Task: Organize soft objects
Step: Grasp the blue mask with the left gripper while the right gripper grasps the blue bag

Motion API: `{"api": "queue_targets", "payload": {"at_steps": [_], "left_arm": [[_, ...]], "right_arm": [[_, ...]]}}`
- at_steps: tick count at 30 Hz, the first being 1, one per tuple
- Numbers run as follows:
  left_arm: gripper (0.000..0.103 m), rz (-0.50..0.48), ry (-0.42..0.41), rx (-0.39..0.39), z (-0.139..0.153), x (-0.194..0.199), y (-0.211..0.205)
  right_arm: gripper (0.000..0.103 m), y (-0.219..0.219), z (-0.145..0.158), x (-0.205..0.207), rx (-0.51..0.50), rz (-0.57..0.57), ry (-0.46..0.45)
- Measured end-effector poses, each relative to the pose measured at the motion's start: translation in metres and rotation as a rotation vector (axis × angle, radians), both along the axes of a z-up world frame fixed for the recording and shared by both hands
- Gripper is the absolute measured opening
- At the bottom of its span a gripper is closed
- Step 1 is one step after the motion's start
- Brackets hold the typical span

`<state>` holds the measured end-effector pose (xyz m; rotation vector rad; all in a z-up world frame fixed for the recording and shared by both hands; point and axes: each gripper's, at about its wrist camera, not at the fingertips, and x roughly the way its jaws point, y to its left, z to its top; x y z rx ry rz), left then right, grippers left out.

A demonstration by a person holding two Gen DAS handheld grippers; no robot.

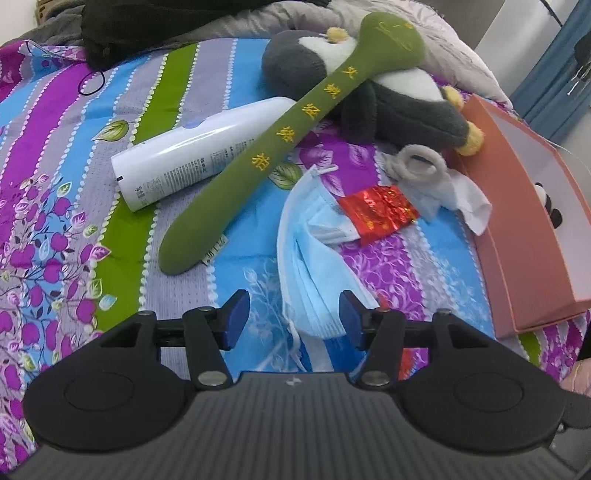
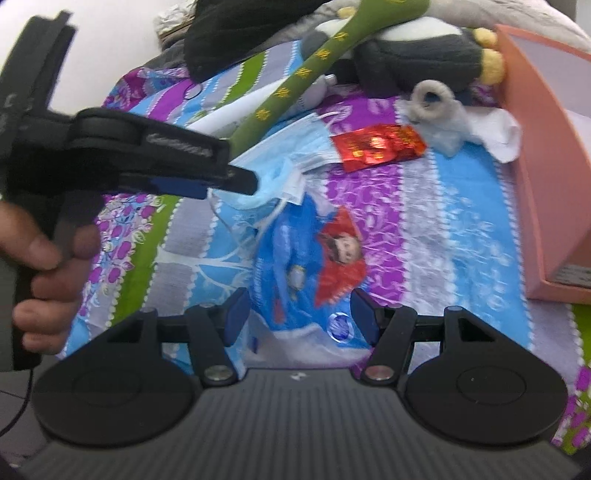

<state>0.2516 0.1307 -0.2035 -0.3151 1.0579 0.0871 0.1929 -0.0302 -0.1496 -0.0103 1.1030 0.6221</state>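
A long green plush stick (image 1: 258, 147) with yellow characters lies across a grey-and-white plush penguin (image 1: 399, 96) on the bedspread. A small grey plush elephant (image 1: 421, 166) lies by a white cloth. Blue face masks (image 1: 314, 258) lie just ahead of my open, empty left gripper (image 1: 293, 317). My right gripper (image 2: 301, 314) is open and empty above a blue packet with a red-hooded doll picture (image 2: 314, 273). The left gripper also shows in the right wrist view (image 2: 229, 181), over the masks (image 2: 288, 162). The penguin (image 2: 417, 48), stick (image 2: 295, 81) and elephant (image 2: 436, 107) lie beyond.
An open orange box (image 1: 532, 236) with a small panda toy inside stands at the right; it also shows in the right wrist view (image 2: 546, 147). A white bottle (image 1: 199, 155), a red foil packet (image 1: 380, 210), a white cloth (image 1: 472, 203) and dark clothing (image 1: 147, 29) lie on the bed.
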Motion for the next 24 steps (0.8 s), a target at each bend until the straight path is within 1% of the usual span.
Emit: {"api": "queue_targets", "payload": {"at_steps": [5,8,13,14,15,16,17,18,21,24], "left_arm": [[0.06,0.006,0.012,-0.013,-0.012,0.013,0.004],[0.058,0.004,0.03,-0.022,-0.019,0.019,0.005],[0.043,0.001,0.042,-0.027,-0.029,0.025,0.004],[0.038,-0.001,0.044,-0.029,-0.03,0.026,0.003],[0.03,-0.003,0.049,-0.027,-0.032,0.027,0.003],[0.025,-0.003,0.052,-0.022,-0.032,0.028,0.002],[0.017,-0.005,0.05,-0.018,-0.031,0.028,0.002],[0.012,-0.006,0.043,-0.015,-0.03,0.027,0.001],[0.007,-0.009,0.015,-0.005,-0.021,0.024,-0.002],[0.006,-0.014,-0.014,0.003,-0.01,0.018,-0.005]], "right_arm": [[0.063,0.017,-0.013,0.003,-0.026,0.039,0.009],[0.063,0.022,-0.023,0.006,-0.069,0.044,0.01],[0.062,0.026,-0.03,0.005,-0.11,0.096,-0.033],[0.062,0.026,-0.031,0.005,-0.114,0.102,-0.036],[0.055,0.026,-0.032,0.005,-0.122,0.104,-0.038],[0.052,0.025,-0.031,0.004,-0.123,0.107,-0.042],[0.044,0.025,-0.031,0.004,-0.119,0.109,-0.044],[0.041,0.025,-0.029,0.003,-0.12,0.109,-0.049],[0.027,0.023,-0.024,0.0,-0.131,0.11,-0.074],[0.022,0.017,-0.019,-0.004,-0.132,0.104,-0.083]]}}
